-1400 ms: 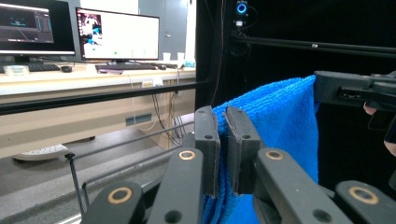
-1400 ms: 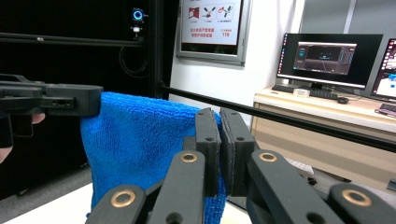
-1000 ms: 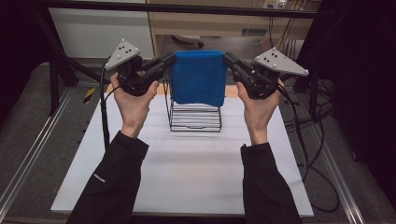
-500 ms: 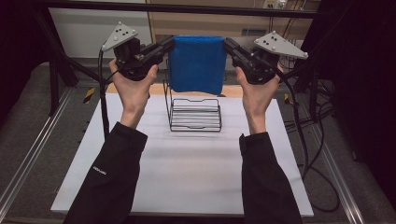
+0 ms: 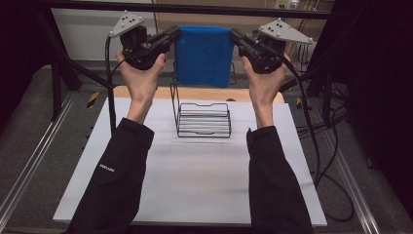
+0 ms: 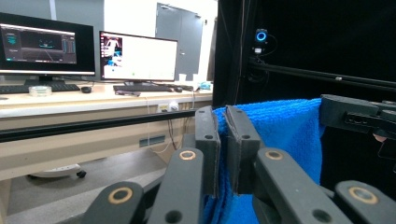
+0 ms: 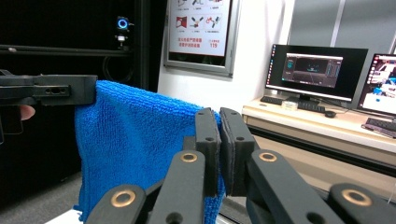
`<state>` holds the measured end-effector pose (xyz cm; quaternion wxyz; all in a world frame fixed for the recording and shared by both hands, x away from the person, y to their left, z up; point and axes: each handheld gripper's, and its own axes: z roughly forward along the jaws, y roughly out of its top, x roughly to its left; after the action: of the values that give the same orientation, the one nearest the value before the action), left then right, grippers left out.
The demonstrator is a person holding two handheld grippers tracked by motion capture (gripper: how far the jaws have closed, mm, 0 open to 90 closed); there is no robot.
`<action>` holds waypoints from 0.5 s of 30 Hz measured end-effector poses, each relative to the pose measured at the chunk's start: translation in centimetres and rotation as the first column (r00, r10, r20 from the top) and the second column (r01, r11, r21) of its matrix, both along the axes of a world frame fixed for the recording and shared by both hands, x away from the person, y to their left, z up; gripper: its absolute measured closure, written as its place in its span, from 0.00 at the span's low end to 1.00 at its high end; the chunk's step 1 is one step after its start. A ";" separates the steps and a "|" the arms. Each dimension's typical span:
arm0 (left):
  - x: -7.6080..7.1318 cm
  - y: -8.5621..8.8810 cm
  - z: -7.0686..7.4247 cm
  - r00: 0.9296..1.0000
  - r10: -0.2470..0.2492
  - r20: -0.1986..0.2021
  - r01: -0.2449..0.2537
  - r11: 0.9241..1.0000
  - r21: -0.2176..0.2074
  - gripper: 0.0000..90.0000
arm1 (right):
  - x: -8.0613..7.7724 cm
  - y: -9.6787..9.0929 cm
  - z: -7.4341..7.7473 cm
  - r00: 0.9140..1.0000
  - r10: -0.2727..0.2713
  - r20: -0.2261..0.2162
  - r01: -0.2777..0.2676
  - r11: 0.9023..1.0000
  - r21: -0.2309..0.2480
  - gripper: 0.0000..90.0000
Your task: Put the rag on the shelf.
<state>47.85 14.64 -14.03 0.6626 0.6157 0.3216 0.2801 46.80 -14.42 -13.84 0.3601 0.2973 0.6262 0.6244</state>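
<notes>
Evidently soft, light blue terry-cloth towel (image 5: 203, 56) hangs limp; left claw (image 5: 174, 34) and right claw (image 5: 235, 35) each pinch a top corner, best hold.

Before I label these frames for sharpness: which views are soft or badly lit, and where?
High view: even light on the white table, surroundings dark, sleeves slightly soft, the blue towel clear. Left gripper view: the near jaws are soft, the monitors glare bright, the right side is black. Right gripper view: the towel's weave is sharp, the left background dark, the poster washed out.
</notes>
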 end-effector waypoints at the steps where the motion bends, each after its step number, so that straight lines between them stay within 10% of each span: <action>1: 0.3 0.1 -0.1 1.000 0.000 0.000 0.000 1.000 0.000 0.93 | 0.3 0.0 -0.1 1.000 -0.001 -0.004 0.001 1.000 -0.001 0.97; 15: 2.9 -0.1 -1.3 1.000 0.018 -0.011 -0.018 1.000 0.016 0.93 | 3.2 0.3 -1.1 0.999 -0.022 -0.024 0.022 1.000 -0.017 0.97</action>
<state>50.78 14.50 -15.32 0.6535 0.6195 0.3287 0.2849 50.05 -14.16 -14.93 0.3620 0.3086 0.6322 0.6116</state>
